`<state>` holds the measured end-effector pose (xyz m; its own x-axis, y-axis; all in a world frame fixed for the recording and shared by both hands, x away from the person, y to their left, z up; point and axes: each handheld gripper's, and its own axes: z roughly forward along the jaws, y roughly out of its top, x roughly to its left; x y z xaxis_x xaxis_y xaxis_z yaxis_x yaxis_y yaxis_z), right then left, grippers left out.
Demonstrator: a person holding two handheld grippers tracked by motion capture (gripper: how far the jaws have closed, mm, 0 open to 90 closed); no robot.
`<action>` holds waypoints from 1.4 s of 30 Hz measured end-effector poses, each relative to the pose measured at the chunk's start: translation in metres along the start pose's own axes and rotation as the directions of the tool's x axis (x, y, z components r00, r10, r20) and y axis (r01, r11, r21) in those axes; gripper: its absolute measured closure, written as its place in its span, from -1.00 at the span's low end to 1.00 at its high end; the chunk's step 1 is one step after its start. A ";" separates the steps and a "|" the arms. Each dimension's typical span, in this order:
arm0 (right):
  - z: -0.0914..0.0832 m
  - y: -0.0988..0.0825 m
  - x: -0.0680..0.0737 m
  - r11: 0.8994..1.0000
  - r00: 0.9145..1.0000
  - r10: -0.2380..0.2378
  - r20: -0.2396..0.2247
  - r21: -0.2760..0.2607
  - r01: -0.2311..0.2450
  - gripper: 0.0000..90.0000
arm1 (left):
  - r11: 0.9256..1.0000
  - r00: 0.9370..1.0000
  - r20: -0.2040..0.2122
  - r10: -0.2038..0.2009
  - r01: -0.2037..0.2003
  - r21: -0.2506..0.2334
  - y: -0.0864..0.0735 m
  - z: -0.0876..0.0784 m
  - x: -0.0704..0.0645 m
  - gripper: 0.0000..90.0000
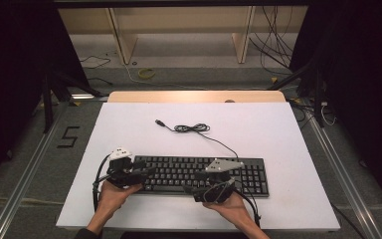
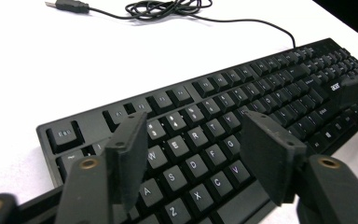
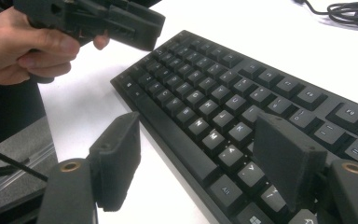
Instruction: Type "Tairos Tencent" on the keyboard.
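A black keyboard [image 1: 204,174] lies flat on a white table [image 1: 129,129], and everything here is placed against it. It sits toward your edge of the table, its long side running left to right in the high view.

Your left gripper [image 1: 142,174] hangs over the keyboard's left end, held in your left hand [image 1: 112,194] just off that end. In the left gripper view its jaws stand well apart above the letter keys (the W, S and A side by one jaw, the G and V side by the other), with nothing held between them and the pads pressing on nothing.

Your right gripper [image 1: 194,184] hangs over the keyboard's near edge, around the middle to right of the main key block, with your right hand [image 1: 229,204] just on your side of that edge. In the right gripper view its jaws are also spread wide, one over bare table beside the keyboard's front edge and one over the bottom key rows, gripping nothing.

The keyboard's cable [image 1: 194,128] runs off its far edge and lies in a loose coil on the table beyond it, ending in a USB plug [image 1: 159,122] farther left.
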<state>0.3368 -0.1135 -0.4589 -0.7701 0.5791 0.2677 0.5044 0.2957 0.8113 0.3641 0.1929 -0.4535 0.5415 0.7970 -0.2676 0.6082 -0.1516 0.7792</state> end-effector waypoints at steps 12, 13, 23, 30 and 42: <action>0.001 0.001 0.002 1.000 1.000 -0.001 -0.006 -0.004 0.001 -0.28 | 1.000 1.000 -0.029 0.002 -0.001 0.029 0.006 0.007 0.008 0.44; 0.001 0.001 0.003 1.000 1.000 -0.003 -0.006 -0.004 0.003 -0.28 | 1.000 1.000 -0.029 -0.001 0.001 0.031 0.007 0.008 0.009 0.50; 0.002 0.000 0.004 1.000 1.000 -0.004 -0.011 -0.003 0.004 -0.28 | 0.996 0.999 -0.028 0.031 -0.028 0.086 0.010 0.024 0.008 0.91; 0.002 0.000 0.004 1.000 1.000 -0.004 -0.012 -0.003 0.004 -0.28 | 0.990 0.999 -0.016 0.047 -0.045 0.132 0.007 0.033 0.005 0.97; 0.003 0.000 0.004 1.000 1.000 -0.003 -0.013 0.001 0.003 -0.28 | 0.983 0.998 -0.017 0.058 -0.054 0.174 0.003 0.043 0.003 0.98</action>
<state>0.3345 -0.1090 -0.4589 -0.7762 0.5687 0.2721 0.5027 0.2979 0.8115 0.3924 0.1698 -0.4764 0.5657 0.7967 -0.2127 0.6699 -0.2937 0.6819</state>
